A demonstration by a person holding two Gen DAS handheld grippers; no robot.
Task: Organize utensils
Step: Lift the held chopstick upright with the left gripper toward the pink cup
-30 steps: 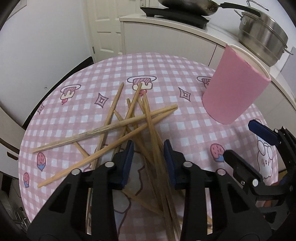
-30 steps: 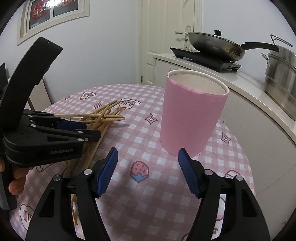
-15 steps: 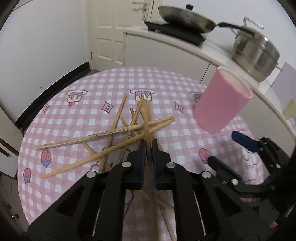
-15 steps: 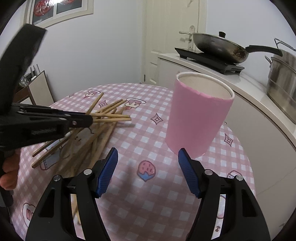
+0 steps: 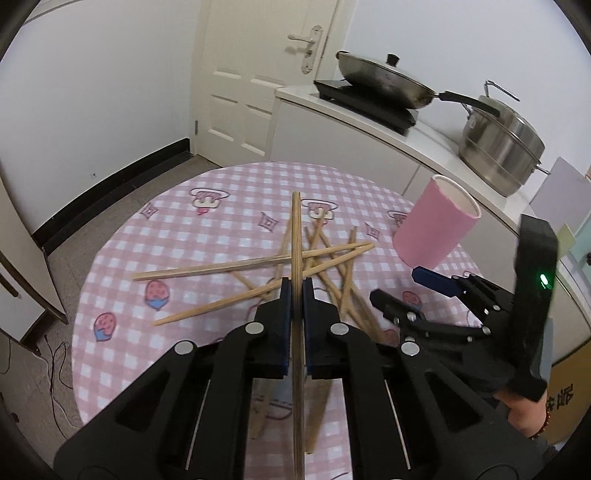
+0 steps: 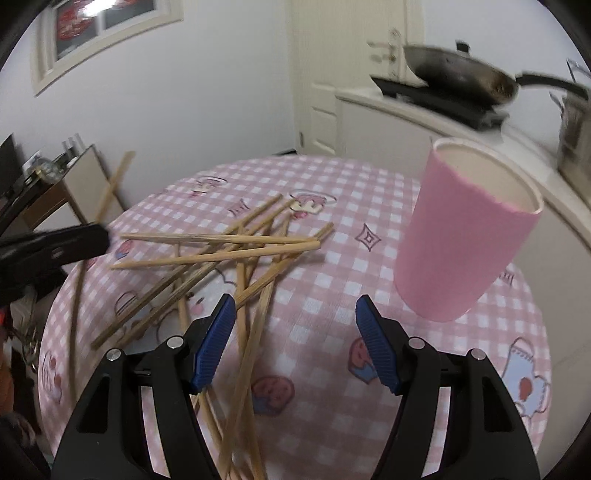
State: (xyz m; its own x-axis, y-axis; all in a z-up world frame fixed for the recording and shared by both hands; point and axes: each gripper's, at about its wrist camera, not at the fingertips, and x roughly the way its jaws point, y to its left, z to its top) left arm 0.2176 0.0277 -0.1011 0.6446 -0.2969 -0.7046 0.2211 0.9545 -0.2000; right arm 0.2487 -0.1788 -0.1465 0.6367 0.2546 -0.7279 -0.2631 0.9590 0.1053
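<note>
Here the left tool point(image 5: 294, 295) clamps 1 chopstick point(image 5: 295, 236); the right tool point(image 6: 295, 325) gapes; no writing is legible.

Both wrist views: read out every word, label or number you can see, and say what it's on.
None reads for certain.
Yellow box: dark printed characters, cut off, too unclear to read.
Framed picture on the wall: red marks, too blurred.
Left gripper, holding a chopstick, and right gripper: no label shows.

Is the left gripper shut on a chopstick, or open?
Shut: the left gripper pinches one chopstick between its blue pads, lifted above the pile.
</note>
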